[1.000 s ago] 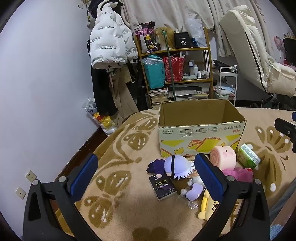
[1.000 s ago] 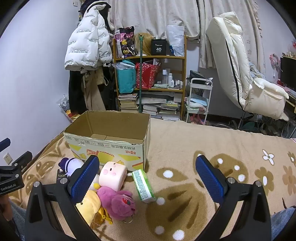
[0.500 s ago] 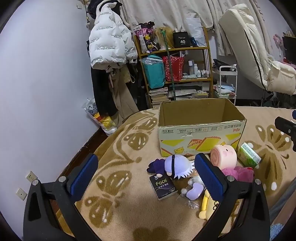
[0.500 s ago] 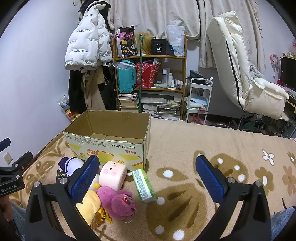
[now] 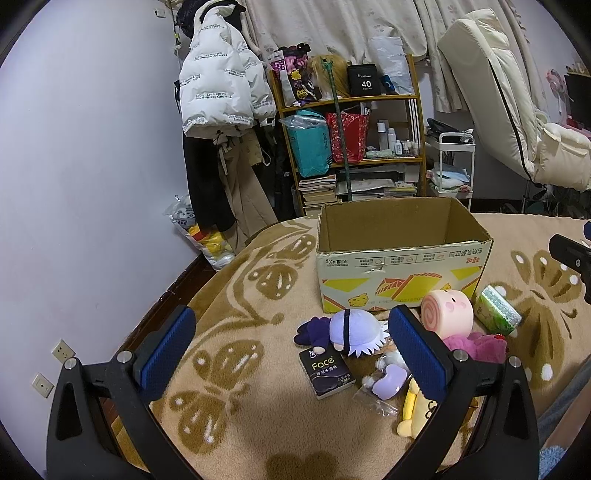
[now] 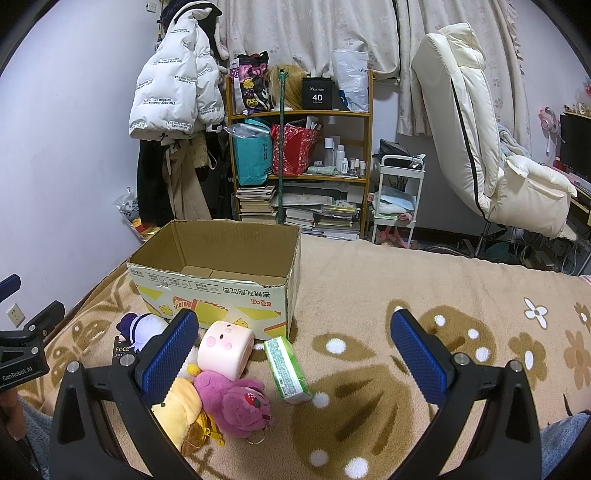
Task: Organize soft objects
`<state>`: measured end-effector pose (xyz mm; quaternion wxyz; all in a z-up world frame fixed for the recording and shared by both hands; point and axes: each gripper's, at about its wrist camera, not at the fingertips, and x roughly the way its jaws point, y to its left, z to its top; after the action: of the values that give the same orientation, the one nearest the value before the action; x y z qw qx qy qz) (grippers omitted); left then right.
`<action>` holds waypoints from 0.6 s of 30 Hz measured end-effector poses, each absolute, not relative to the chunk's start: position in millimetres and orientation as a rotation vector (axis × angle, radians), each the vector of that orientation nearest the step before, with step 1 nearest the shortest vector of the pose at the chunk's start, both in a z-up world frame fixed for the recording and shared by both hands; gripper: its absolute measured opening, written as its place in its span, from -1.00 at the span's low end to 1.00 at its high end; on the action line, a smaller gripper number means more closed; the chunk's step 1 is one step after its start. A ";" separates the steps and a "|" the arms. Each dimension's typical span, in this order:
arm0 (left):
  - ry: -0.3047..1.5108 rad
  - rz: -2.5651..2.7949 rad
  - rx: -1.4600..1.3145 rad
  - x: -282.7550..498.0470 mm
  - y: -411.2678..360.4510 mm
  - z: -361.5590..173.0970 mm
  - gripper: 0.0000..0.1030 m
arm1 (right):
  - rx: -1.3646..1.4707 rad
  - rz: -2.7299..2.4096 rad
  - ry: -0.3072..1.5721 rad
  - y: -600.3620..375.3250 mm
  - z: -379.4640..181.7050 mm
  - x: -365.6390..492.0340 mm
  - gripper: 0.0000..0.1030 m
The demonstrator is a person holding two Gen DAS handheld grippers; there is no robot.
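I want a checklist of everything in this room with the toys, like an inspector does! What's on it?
Surface: tan blanket with brown butterfly and flower patterns.
Job's things: open cardboard box, nothing seen inside; in front of it lie a white-haired doll, pink roll plush, magenta plush, yellow plush and small purple toy.
Clutter: black Face tissue pack; green tissue pack.
Grippers: left gripper open, empty; right gripper open, empty.
Cables: some on the floor under the white recliner.
Surroundings: crowded shelf, white puffer jacket, curtains, white cart.
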<state>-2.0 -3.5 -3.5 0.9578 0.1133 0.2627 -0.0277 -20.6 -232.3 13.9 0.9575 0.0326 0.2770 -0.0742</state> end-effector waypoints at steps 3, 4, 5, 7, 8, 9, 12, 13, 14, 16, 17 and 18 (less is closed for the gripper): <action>0.531 -0.056 0.232 -1.8 -3.2 -3.5 0.99 | 0.068 -0.151 0.561 -232.7 13.9 -20.7 1.00; 0.532 -0.057 0.231 -1.6 -3.0 -3.6 0.99 | 0.067 -0.152 0.561 -232.5 14.0 -20.7 1.00; 0.532 -0.056 0.230 -1.6 -2.9 -3.6 0.99 | 0.069 -0.152 0.561 -232.4 14.0 -20.7 1.00; 0.532 -0.056 0.230 -1.7 -2.9 -3.1 0.99 | 0.070 -0.152 0.561 -231.9 13.8 -20.5 1.00; 0.532 -0.056 0.229 -1.8 -3.0 -3.3 0.99 | 0.069 -0.152 0.560 -232.5 14.0 -20.7 1.00; 0.532 -0.056 0.230 -1.9 -3.4 -3.6 0.99 | 0.069 -0.152 0.560 -232.5 14.1 -20.8 1.00; 0.532 -0.056 0.231 -1.7 -3.2 -3.1 0.99 | 0.068 -0.152 0.560 -232.6 14.1 -20.8 1.00; 0.532 -0.056 0.231 -1.7 -3.1 -3.1 0.99 | 0.069 -0.153 0.561 -232.8 14.1 -20.8 1.00; 0.532 -0.056 0.232 -1.9 -3.5 -3.5 0.99 | 0.070 -0.152 0.561 -233.0 14.2 -20.9 1.00; 0.531 -0.056 0.231 -1.8 -3.1 -3.2 0.99 | 0.071 -0.153 0.560 -232.7 14.3 -20.9 1.00; 0.531 -0.055 0.231 -1.9 -3.3 -3.4 0.99 | 0.070 -0.153 0.560 -232.7 14.3 -21.0 1.00; 0.531 -0.055 0.232 -2.0 -3.6 -3.7 0.99 | 0.070 -0.153 0.560 -232.5 14.2 -20.9 1.00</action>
<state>-2.0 -3.6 -3.7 0.9579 0.1143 0.2619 -0.0270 -20.9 -232.5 14.2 0.9575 0.0347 0.2761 -0.0753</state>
